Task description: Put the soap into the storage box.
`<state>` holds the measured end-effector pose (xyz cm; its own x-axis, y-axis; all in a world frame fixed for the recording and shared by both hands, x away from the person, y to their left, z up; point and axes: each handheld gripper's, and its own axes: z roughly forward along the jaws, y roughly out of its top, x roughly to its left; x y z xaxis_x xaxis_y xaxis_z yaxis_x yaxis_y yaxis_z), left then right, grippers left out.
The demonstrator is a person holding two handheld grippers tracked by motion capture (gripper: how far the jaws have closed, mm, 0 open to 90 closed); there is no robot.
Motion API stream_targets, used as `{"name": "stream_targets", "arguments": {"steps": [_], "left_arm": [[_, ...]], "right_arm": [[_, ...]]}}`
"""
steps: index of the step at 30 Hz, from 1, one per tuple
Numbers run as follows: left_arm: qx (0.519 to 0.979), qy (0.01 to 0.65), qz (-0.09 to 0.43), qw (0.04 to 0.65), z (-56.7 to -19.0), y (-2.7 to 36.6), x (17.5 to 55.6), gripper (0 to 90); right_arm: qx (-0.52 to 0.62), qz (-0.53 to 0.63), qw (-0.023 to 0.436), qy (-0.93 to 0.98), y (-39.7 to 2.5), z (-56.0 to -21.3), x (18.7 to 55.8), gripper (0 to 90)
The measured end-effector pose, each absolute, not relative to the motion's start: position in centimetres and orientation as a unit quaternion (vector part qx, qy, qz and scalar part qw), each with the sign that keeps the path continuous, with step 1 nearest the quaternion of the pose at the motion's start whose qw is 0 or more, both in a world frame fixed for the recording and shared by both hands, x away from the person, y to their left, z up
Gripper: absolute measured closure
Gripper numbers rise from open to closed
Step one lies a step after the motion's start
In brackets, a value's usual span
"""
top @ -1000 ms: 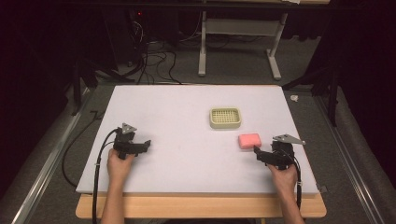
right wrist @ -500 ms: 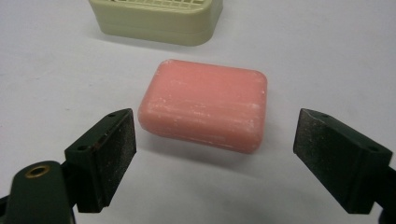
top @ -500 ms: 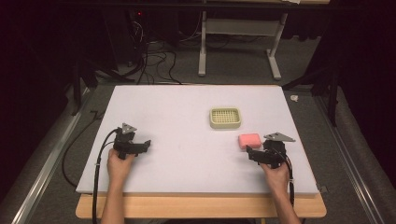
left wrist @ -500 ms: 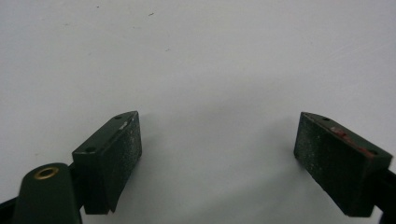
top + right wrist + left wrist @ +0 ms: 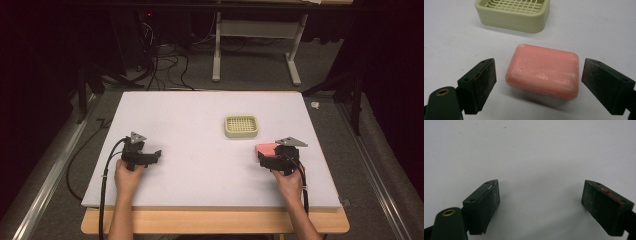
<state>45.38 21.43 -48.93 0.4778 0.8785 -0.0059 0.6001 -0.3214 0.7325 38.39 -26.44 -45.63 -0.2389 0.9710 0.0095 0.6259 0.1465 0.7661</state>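
A pink soap bar (image 5: 543, 71) lies flat on the white table, just in front of my right gripper (image 5: 536, 82), whose open jaws stand on either side of its near end without touching it. In the high view the soap bar (image 5: 265, 148) peeks out beyond the right gripper (image 5: 265, 159). A pale green soap dish (image 5: 515, 13) with a grid floor sits empty a little past the bar, also seen as the soap dish (image 5: 241, 126) right of centre. My left gripper (image 5: 156, 156) rests open at the table's left; its jaws (image 5: 540, 205) frame bare white surface.
The white table top (image 5: 200, 145) sits on a wooden board whose front edge shows below. Cables trail from both grippers off the near edge. A metal stand (image 5: 255, 30) and tangled wires stand on the floor behind the table.
My right gripper has moved left and forward toward the soap bar, so its jaws now flank the bar's near end. The left gripper has stayed put.
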Motion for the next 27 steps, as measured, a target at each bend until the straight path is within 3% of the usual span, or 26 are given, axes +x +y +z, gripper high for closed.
{"name": "stream_targets", "arguments": {"steps": [27], "left_arm": [[0.787,0.469,0.202,0.345,-48.9,21.4,45.4,15.5]], "right_arm": [[0.587,0.307,0.242,0.709,-26.0,-47.4,40.6,12.1]]}}
